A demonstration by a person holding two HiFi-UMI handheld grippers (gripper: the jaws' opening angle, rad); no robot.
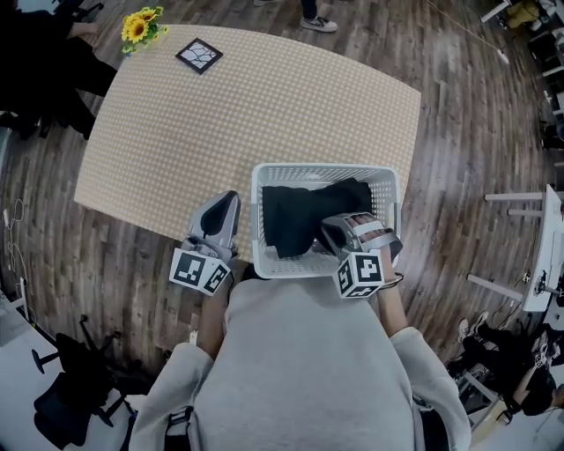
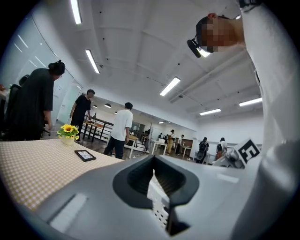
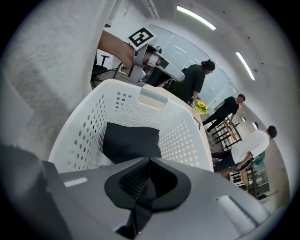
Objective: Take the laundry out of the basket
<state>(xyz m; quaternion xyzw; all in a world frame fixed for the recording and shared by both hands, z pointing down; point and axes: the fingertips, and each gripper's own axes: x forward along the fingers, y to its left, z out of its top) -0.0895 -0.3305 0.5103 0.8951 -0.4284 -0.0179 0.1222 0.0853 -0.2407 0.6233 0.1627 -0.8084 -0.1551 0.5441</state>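
A: Jaws?
B: Both pairs pressed together, empty. The right gripper (image 3: pixel 149 164) tilts over the basket's lower-right corner; the left gripper (image 2: pixel 153 163) lies just left of it.
A: Laundry?
B: One limp black cloth (image 1: pixel 298 220) inside one white perforated plastic basket (image 1: pixel 322 168), lower centre, on a checked table (image 1: pixel 264 106).

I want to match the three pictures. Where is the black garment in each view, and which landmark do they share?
Head view: the black garment lies inside the white basket, low centre.
Left gripper view: not in it.
Right gripper view: centre, inside the basket, just above the jaws.
Shared landmark: the sunflowers at the far corner of the table, in all three views.
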